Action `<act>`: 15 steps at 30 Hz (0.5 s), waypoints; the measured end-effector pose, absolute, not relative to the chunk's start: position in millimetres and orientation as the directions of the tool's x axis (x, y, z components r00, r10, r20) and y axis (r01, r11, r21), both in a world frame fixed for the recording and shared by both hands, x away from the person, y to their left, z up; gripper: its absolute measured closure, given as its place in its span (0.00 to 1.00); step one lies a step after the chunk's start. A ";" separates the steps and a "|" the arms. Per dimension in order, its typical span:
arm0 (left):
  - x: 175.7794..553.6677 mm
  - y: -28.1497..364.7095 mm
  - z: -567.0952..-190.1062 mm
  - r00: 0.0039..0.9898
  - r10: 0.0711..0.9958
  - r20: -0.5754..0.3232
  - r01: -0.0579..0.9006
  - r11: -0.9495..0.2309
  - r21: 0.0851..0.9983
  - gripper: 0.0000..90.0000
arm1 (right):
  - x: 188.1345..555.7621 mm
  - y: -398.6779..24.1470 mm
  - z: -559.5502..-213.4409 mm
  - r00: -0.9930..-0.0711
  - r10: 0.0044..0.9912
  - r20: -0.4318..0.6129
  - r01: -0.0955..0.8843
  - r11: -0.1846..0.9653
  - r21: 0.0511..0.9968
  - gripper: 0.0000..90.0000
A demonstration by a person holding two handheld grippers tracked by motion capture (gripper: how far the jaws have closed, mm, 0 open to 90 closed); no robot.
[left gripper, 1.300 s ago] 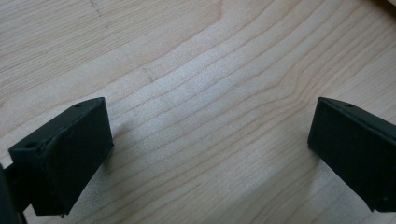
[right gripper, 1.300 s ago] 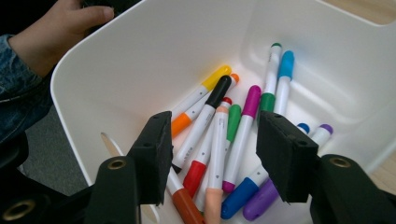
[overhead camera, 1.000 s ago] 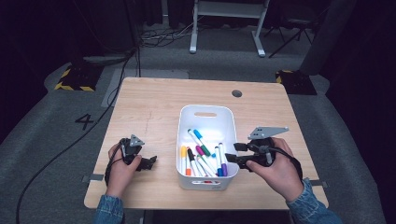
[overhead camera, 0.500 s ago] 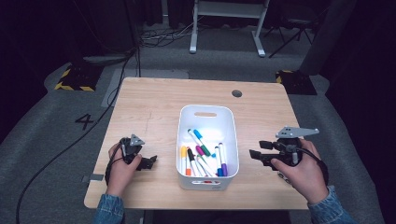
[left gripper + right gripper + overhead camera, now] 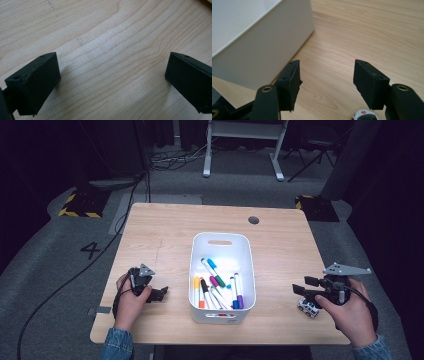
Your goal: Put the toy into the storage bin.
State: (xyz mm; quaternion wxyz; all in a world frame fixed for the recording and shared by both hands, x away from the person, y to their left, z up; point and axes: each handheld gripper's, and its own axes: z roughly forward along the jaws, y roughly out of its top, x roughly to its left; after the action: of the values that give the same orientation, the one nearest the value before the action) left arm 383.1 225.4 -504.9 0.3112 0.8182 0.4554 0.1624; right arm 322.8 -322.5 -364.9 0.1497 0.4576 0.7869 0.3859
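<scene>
The small, glossy white toy car (image 5: 308, 306) lay on the pale wood-grain counter (image 5: 280, 245), nose toward the rounded plastic bin (image 5: 220, 240); the right gripper (image 5: 306, 289) had just been spreading its jaws, nothing between them.

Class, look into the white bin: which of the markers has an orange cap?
The marker at the far left of the white bin, lying against its left wall. Its ends are yellow and orange, while its neighbours show black, green, purple, blue or teal.

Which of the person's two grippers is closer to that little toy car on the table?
The right. The right gripper hovers just over the toy car near the table's right edge, jaws open and empty. The left gripper rests on the far side of the white bin.
</scene>
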 end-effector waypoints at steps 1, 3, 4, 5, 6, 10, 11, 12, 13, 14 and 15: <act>383.1 225.4 -504.9 0.533 0.846 -0.018 0.644 -0.392 0.657 0.00 | 321.8 -326.6 -367.4 -0.528 0.841 0.118 0.610 0.278 0.742 0.43; 383.0 225.4 -504.9 0.532 0.846 -0.018 0.644 -0.391 0.657 0.00 | 319.9 -334.7 -372.9 -0.511 0.852 0.115 0.622 0.273 0.734 0.43; 383.0 225.4 -504.9 0.532 0.847 -0.017 0.644 -0.391 0.657 0.00 | 319.3 -338.7 -375.6 -0.503 0.857 0.113 0.625 0.271 0.732 0.43; 382.8 225.2 -505.0 0.531 0.847 -0.019 0.645 -0.389 0.657 0.00 | 318.7 -342.2 -378.2 -0.491 0.863 0.117 0.633 0.261 0.729 0.42; 382.7 225.0 -505.2 0.532 0.847 -0.024 0.646 -0.387 0.657 0.00 | 318.3 -345.8 -381.2 -0.478 0.871 0.113 0.639 0.257 0.725 0.42; 382.6 224.8 -505.5 0.532 0.847 -0.026 0.647 -0.386 0.658 0.00 | 317.3 -359.2 -393.5 -0.457 0.883 0.105 0.652 0.252 0.715 0.40; 382.7 224.9 -505.2 0.532 0.846 -0.025 0.648 -0.388 0.656 0.00 | 317.0 -361.8 -396.6 -0.450 0.887 0.103 0.655 0.250 0.713 0.39; 382.7 224.9 -505.2 0.532 0.846 -0.025 0.647 -0.387 0.656 0.00 | 317.0 -364.5 -400.2 -0.449 0.889 0.094 0.656 0.256 0.710 0.38; 382.7 224.8 -505.4 0.532 0.846 -0.026 0.647 -0.387 0.657 0.00 | 316.9 -366.7 -403.6 -0.442 0.892 0.096 0.661 0.252 0.706 0.38; 382.6 224.7 -505.5 0.531 0.847 -0.025 0.647 -0.386 0.658 0.00 | 317.1 -368.5 -407.7 -0.436 0.895 0.099 0.666 0.247 0.704 0.39; 382.5 224.6 -505.5 0.531 0.847 -0.027 0.647 -0.385 0.658 0.00 | 317.3 -370.3 -411.8 -0.433 0.895 0.107 0.674 0.242 0.698 0.39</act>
State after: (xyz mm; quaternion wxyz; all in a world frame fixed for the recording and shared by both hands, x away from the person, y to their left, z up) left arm 382.5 224.6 -505.5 0.3135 0.8169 0.4572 0.1592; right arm 317.3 -370.3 -411.8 0.1593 0.5081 0.7718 0.3475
